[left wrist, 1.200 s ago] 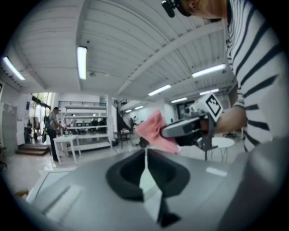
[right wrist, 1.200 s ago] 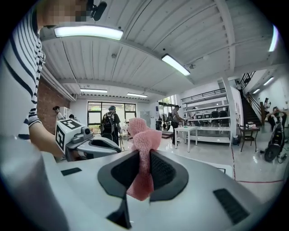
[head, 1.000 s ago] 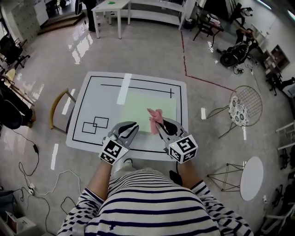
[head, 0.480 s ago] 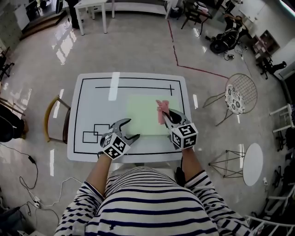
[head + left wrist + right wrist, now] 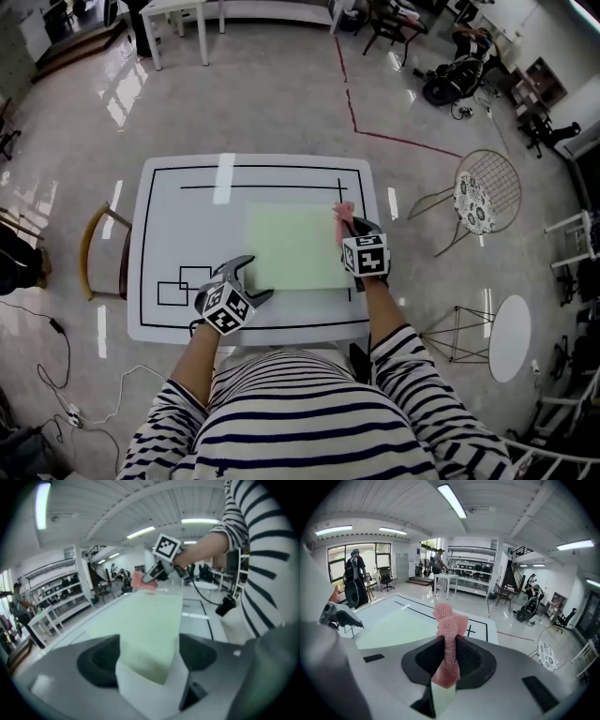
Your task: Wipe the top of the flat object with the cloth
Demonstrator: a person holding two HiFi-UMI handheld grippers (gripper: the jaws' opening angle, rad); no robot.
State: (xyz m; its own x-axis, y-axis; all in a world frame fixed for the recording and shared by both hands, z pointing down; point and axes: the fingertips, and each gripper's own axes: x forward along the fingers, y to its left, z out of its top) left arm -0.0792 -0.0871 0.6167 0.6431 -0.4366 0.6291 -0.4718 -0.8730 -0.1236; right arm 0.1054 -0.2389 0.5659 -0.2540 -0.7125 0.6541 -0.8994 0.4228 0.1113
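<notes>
A pale green flat sheet (image 5: 295, 246) lies in the middle of the white table (image 5: 169, 319). My right gripper (image 5: 346, 227) is shut on a bunched pink cloth (image 5: 344, 211) at the sheet's far right corner. In the right gripper view the cloth (image 5: 450, 620) stands up from between the closed jaws of the right gripper (image 5: 449, 645). My left gripper (image 5: 258, 278) is at the sheet's near left corner, its jaws opening. In the left gripper view the sheet's corner (image 5: 147, 639) lies between the spread jaws, and the pads do not press on it.
Black lines and two overlapping squares (image 5: 183, 284) are marked on the table. A wooden chair (image 5: 98, 253) stands at the table's left side. To the right are a wire chair (image 5: 483, 202) and a round white stool (image 5: 511, 349). Cables (image 5: 56, 394) trail on the floor at the near left.
The left gripper's jaws have gone from shut to wide apart at the sheet's near left corner. The right gripper has carried the cloth rightwards to the sheet's right edge.
</notes>
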